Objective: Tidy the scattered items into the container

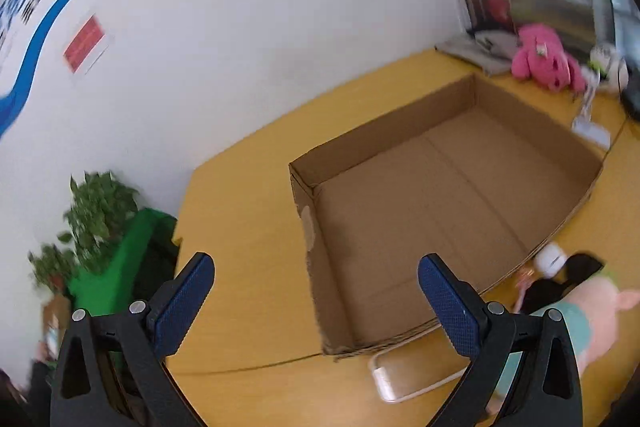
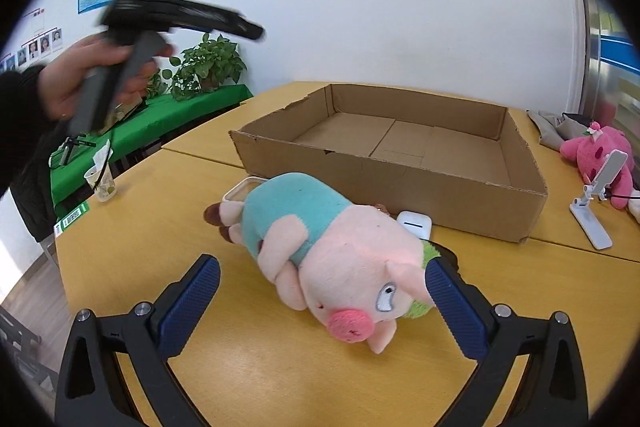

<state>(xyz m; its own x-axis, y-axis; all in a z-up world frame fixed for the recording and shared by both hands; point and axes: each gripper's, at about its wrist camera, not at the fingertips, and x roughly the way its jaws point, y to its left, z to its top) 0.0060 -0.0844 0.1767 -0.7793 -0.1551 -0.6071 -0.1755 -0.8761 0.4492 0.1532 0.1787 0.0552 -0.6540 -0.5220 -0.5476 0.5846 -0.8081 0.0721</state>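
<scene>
A shallow open cardboard box (image 1: pixel 448 195) (image 2: pixel 404 143) lies empty on the yellow table (image 1: pixel 240 227). A pink plush pig in a teal shirt (image 2: pixel 320 247) lies on its side in front of the box, also at the right edge of the left wrist view (image 1: pixel 588 311). Under and behind it are a clear phone case (image 2: pixel 240 189) (image 1: pixel 404 375), a white earbud case (image 2: pixel 416 223) (image 1: pixel 552 259) and a dark item (image 1: pixel 560 279). My right gripper (image 2: pixel 320 287) is open, its fingers on either side of the pig's head. My left gripper (image 1: pixel 316 291) is open and empty, held in the air above the box's near-left corner.
A pink plush (image 2: pixel 600 159) (image 1: pixel 540 59) and a white phone stand (image 2: pixel 596 207) sit right of the box. A paper cup (image 2: pixel 102 179) stands at the table's left edge. A green-covered table with plants (image 2: pixel 208 63) is behind.
</scene>
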